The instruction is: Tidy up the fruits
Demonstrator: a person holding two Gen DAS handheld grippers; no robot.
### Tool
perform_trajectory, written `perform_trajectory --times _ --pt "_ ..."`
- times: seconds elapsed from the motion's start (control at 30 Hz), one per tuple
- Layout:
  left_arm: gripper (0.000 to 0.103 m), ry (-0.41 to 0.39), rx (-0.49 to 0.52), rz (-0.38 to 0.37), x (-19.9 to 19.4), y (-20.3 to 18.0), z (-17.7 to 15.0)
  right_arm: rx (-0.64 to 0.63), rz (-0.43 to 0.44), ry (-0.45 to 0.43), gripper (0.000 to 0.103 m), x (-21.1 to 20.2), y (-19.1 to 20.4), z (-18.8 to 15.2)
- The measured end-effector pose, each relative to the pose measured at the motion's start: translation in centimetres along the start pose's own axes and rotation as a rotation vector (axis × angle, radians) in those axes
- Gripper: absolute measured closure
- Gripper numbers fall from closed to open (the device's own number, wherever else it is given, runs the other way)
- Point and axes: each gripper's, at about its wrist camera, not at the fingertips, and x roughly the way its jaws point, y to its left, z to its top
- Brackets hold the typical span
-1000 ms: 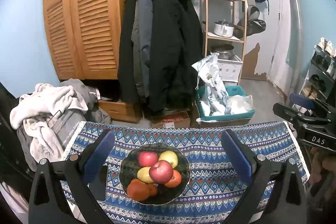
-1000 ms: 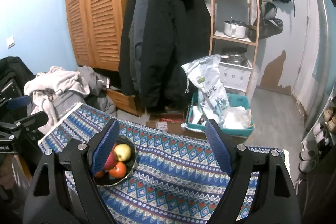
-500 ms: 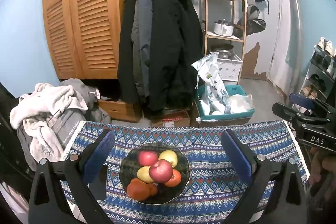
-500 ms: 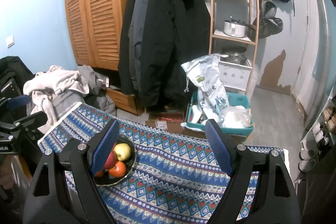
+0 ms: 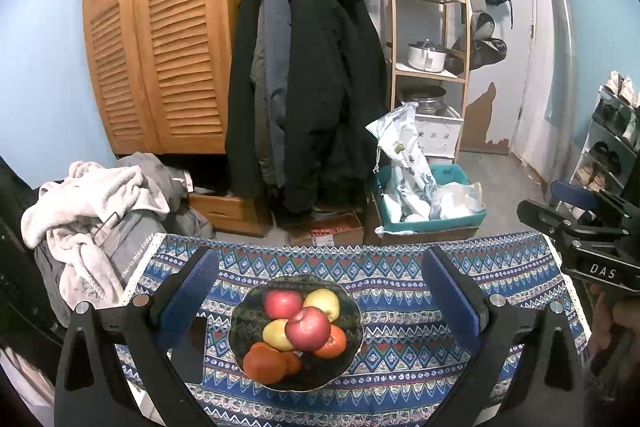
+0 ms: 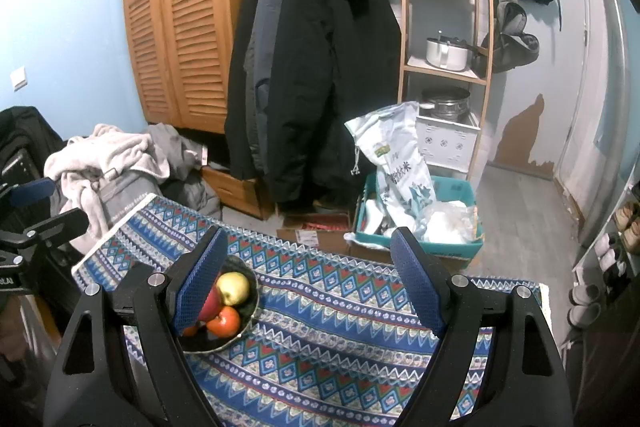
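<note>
Dark bowl (image 5: 297, 331) of fruit on patterned blue tablecloth (image 5: 400, 307), toward its left part. Inside: red apple (image 5: 308, 327) on top in the middle, second red apple (image 5: 283, 303) behind it, yellow-green apple (image 5: 322, 303) at back right, yellow fruit (image 5: 276, 335) left of centre, orange fruit (image 5: 334, 343) at right, orange-red fruit (image 5: 266, 367) at front. Left gripper (image 5: 318, 301) above the bowl, jaws spread wide, nothing between the blue pads (image 5: 188, 297) — bowl framed in the gap. Right gripper (image 6: 308, 283) off to the bowl's right, jaws also wide apart and empty; left pad overlapping the bowl (image 6: 224, 323) in view, contact cannot be told. Behind the table: dark coats (image 5: 304, 87) on a rail, louvred wooden wardrobe (image 5: 160, 39), teal bin (image 5: 432, 207) with bags, pile of laundry (image 5: 92, 203) at left.
</note>
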Motion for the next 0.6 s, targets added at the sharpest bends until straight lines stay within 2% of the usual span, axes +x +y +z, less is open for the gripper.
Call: perform_trajectory --times 0.6 --pt "0.001 -0.006 0.001 0.046 -0.17 -0.24 -0.09 -0.007 0.000 0.008 0.021 -0.12 -0.23 -0.01"
